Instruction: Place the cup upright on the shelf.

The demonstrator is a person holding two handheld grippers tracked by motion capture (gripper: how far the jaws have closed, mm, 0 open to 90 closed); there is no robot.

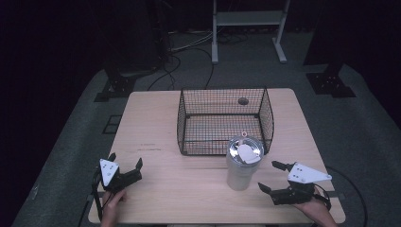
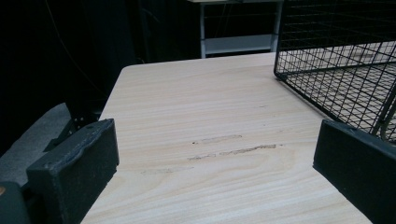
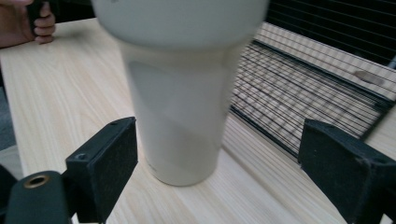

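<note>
Right gripper (image 1: 271,177): jaws wide apart, empty. Directly ahead between them, near, not touching: tall cream-white tumbler with shiny metal lid (image 3: 180,88), upright, long axis vertical. Black wire basket (image 1: 222,120) just beyond. Left gripper (image 1: 125,163): jaws apart, empty, well away from tumbler.

Taking the wire basket (image 1: 224,120) as landmark: the tumbler (image 1: 243,163) stands upright just before its near right corner, almost touching the mesh, so no passage lies between them. The tabletop (image 1: 156,137) left of the basket lies bare. The basket's top is open, its mesh walls barring entry from the sides.
</note>
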